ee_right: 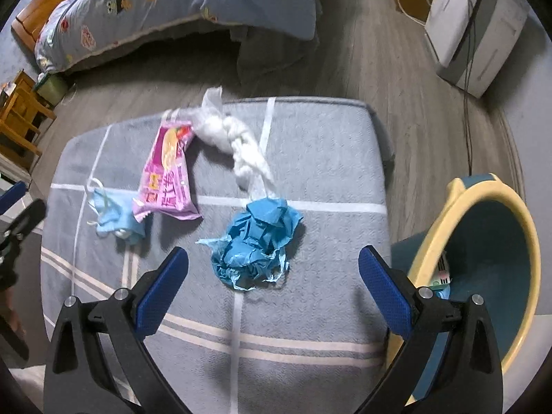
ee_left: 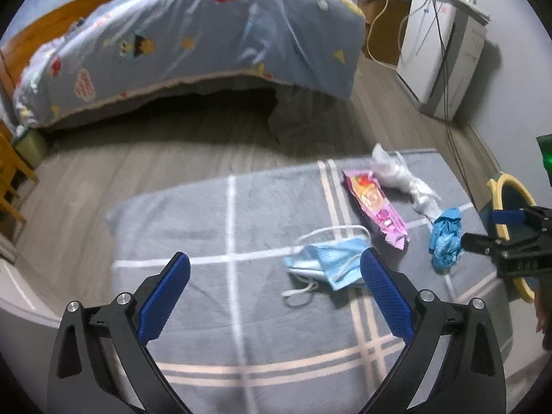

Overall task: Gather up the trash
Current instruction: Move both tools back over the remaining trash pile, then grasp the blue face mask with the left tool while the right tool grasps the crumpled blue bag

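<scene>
Trash lies on a grey rug [ee_left: 214,310] [ee_right: 310,310]: a blue face mask [ee_left: 327,262] [ee_right: 114,217], a pink snack wrapper [ee_left: 376,207] [ee_right: 169,176], a white crumpled plastic bag [ee_left: 403,176] [ee_right: 234,138] and a crumpled blue wad [ee_left: 445,238] [ee_right: 255,241]. My left gripper [ee_left: 276,269] is open and empty, with the mask beside its right finger. My right gripper [ee_right: 274,262] is open and empty, with the blue wad just ahead between its fingers; it also shows in the left wrist view [ee_left: 483,238]. A yellow-rimmed blue bin [ee_right: 490,276] [ee_left: 507,203] stands right of the rug, with some packaging inside.
A bed with a blue patterned quilt [ee_left: 207,34] [ee_right: 172,10] stands beyond the rug. A white appliance with cables [ee_left: 445,48] [ee_right: 476,27] is at the right wall. Wooden furniture [ee_left: 10,179] [ee_right: 20,120] stands at the left. The floor is grey wood.
</scene>
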A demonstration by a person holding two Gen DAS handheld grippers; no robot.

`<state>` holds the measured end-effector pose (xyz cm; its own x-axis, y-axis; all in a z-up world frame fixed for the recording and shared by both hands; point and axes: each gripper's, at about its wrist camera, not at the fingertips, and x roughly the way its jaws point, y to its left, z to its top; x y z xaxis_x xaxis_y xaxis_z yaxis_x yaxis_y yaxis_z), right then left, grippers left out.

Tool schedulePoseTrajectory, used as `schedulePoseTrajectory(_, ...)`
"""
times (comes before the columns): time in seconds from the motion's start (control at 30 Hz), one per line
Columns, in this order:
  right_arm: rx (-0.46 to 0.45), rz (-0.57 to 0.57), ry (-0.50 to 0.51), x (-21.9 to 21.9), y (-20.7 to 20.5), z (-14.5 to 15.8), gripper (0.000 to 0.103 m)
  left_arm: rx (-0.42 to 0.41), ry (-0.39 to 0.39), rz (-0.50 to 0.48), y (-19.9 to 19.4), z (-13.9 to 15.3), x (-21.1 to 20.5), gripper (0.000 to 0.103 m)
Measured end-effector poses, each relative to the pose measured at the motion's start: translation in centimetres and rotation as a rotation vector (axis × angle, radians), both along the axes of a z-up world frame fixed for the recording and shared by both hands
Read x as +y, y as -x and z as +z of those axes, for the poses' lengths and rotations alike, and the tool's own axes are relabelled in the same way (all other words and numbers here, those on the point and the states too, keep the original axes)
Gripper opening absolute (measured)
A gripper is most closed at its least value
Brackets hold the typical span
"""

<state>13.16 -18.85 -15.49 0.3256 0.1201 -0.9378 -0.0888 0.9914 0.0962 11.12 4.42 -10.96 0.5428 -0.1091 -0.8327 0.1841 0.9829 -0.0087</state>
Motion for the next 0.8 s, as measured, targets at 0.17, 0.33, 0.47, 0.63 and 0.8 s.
schedulePoseTrajectory(0.17,0.004,0.07,0.071,0.8,-0.4,-1.1,0.097,0.048,0.016,-0.02,-1.1,-2.5,-1.3,0.098)
schedulePoseTrajectory(0.33,-0.002,0.08,0.058,0.5,-0.5,-1.5,0.097,0.043,0.009,-0.092,-1.8,-3.6,-3.3,0.098)
schedulePoseTrajectory(0.47,0.001,0.116,0.068,0.9,-0.5,-2.0,0.092,0.051,0.005,-0.146,-2.3,-4.5,-4.6,0.098)
schedulePoseTrajectory(0.63,0.026,0.161,0.07,2.0,-0.3,-2.8,0.078,0.064,-0.02,-0.179,-2.5,-5.6,-5.3,0.096)
schedulePoseTrajectory(0.8,0.042,0.169,0.053,2.4,0.0,-3.1,0.064,0.079,-0.042,-0.201,-2.4,-6.4,-5.4,0.089)
